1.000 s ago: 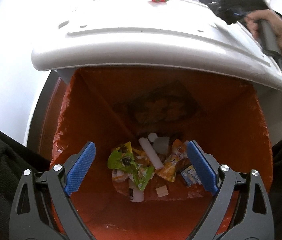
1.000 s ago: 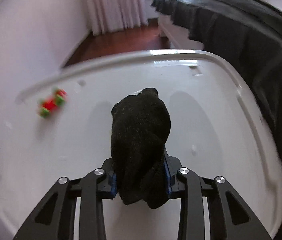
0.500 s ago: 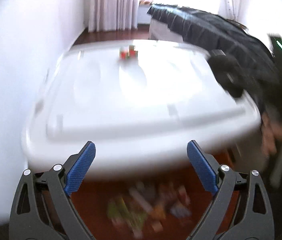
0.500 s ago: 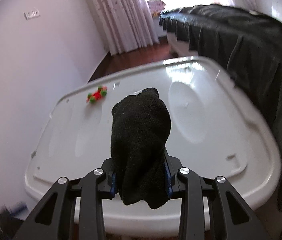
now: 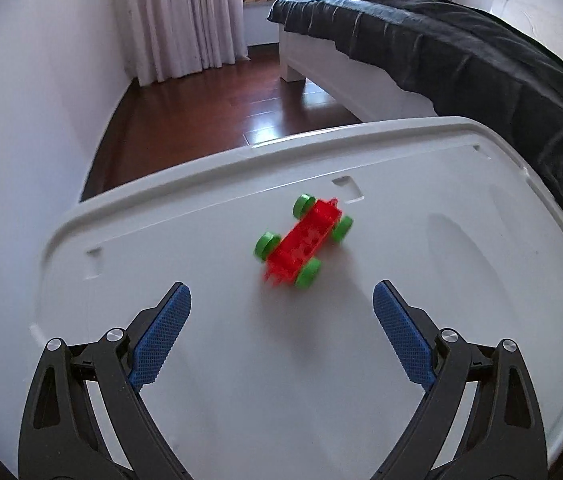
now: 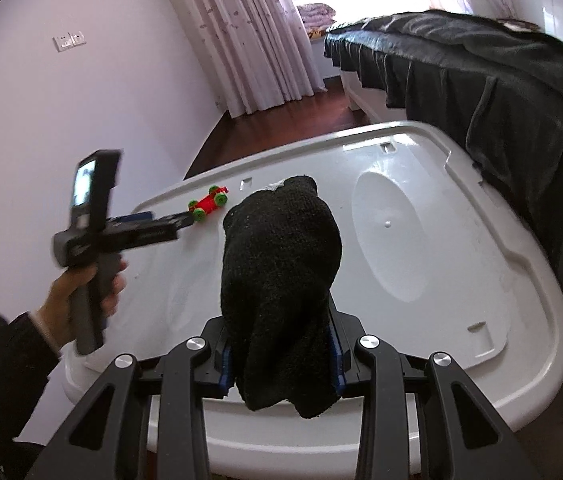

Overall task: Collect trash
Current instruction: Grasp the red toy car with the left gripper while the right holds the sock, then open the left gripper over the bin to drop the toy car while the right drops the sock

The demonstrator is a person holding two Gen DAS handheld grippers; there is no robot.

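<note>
A red toy car with green wheels (image 5: 303,242) lies on the white plastic lid (image 5: 461,280) of a big storage box. My left gripper (image 5: 281,320) is open and empty, its blue pads (image 5: 161,332) spread just short of the car. In the right wrist view the car (image 6: 208,203) sits far left on the lid (image 6: 441,240), with the left gripper (image 6: 185,220) right beside it. My right gripper (image 6: 281,356) is shut on a black sock (image 6: 281,272) that stands up between its fingers, above the lid's near edge.
A bed with a dark cover (image 5: 461,52) runs along the right of the box. Dark wooden floor (image 5: 209,112) and curtains (image 5: 181,20) lie beyond. A white wall (image 6: 61,120) stands on the left. The orange-lined trash bin is out of view.
My left gripper has swung up from over the orange-lined trash bin and forward across the lid to the toy car. My right gripper has drawn back from the lid, still holding the sock.
</note>
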